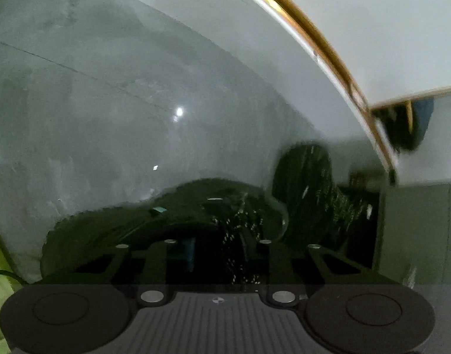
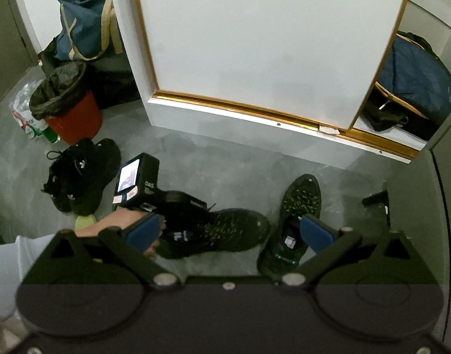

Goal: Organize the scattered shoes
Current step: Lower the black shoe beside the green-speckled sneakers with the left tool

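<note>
the right wrist view takes in the whole scene from above. the right gripper (image 2: pixel 229 233) has its blue pads (image 2: pixel 315 233) spread wide apart with nothing between them, hanging over two black speckled shoes on the grey floor (image 2: pixel 196 153). the left shoe (image 2: pixel 222 233) lies on its side, toe pointing right, and the left gripper (image 2: pixel 154 197), a black device with a small lit screen, reaches into its opening, held by a bare hand (image 2: pixel 119 221). the right shoe (image 2: pixel 296 221) stands near it, toe pointing toward the white cabinet (image 2: pixel 266 35) with gold trim. a second pair of black shoes (image 2: pixel 80 174) sits well to the left, the two touching each other, just in front of a red bin (image 2: pixel 75 118) lined with a black bag. a blue bag (image 2: pixel 83 23) leans behind the bin, and another blue bag (image 2: pixel 417 82) sits inside the open cabinet.

the left wrist view shows none of that wider layout. it is close to the floor and blurred: the shoe (image 1: pixel 166 221) fills the space just ahead of the gripper's linkage, the other shoe (image 1: pixel 311 183) stands beyond it, and the cabinet's gold edge (image 1: pixel 319 44) curves overhead. the fingertips are lost in the dark shoe, so i cannot tell whether the left claw is apart or clamped.
</note>
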### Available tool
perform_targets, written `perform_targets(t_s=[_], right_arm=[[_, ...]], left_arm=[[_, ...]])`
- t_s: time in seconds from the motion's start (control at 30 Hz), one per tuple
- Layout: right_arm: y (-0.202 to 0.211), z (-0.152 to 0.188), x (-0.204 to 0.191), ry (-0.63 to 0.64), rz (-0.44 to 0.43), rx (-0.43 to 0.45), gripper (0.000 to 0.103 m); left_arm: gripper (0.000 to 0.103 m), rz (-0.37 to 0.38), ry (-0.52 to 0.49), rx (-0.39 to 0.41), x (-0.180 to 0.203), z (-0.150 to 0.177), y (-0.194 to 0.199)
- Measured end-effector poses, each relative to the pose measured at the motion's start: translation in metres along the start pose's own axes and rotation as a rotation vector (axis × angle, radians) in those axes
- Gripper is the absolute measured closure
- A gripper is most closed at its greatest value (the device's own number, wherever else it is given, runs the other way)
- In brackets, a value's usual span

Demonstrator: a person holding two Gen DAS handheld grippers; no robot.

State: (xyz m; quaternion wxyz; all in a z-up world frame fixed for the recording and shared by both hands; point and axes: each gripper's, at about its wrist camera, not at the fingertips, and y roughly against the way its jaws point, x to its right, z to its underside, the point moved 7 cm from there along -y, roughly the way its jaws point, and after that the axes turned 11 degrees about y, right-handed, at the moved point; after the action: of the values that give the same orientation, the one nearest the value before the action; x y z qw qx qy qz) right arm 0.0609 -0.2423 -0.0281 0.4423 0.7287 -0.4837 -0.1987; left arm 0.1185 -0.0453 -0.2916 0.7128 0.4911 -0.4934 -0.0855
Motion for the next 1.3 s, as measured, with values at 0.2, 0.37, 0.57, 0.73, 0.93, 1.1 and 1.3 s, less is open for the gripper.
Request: perform_targets(t_s=[0.2, 0.37, 0.57, 0.73, 0.93, 1.1, 1.3], right_arm=[[0.001, -0.001, 0.001, -0.007, -0.007, 0.013, 0.0], [-0.001, -0.001, 0.003, -0.005, 0.003, 0.01, 0.0], [-0.001, -0.002, -0.002, -0.003, -0.001, 0.013, 0.0], [-0.003, -0.002, -0.007, 0.013, -0.014, 0.008, 0.0], [-0.003, -0.002, -0.008, 0.0, -0.011, 0.015, 0.0], [-0.007, -0.002, -0.021, 0.038, -0.027, -0.003, 0.0], [-0.005, -0.004, -0.022, 0.033, -0.024, 0.007, 0.0]], left_arm=[[0.069, 0.125, 0.144, 0.078, 0.014, 0.0, 0.005], [0.039, 0.012, -0.032, 0.057, 0.025, -0.006, -0.002], [0.026, -0.129, -0.355, -0.001, 0.033, -0.015, -0.024], [0.013, 0.029, -0.246, -0.058, 0.039, -0.028, -0.03], [0.01, -0.026, -0.302, -0.036, 0.047, -0.027, -0.042], [0.012, -0.074, -0.398, -0.24, 0.061, 0.008, -0.072], [0.017, -0.056, -0.302, -0.173, 0.045, -0.008, -0.093]])
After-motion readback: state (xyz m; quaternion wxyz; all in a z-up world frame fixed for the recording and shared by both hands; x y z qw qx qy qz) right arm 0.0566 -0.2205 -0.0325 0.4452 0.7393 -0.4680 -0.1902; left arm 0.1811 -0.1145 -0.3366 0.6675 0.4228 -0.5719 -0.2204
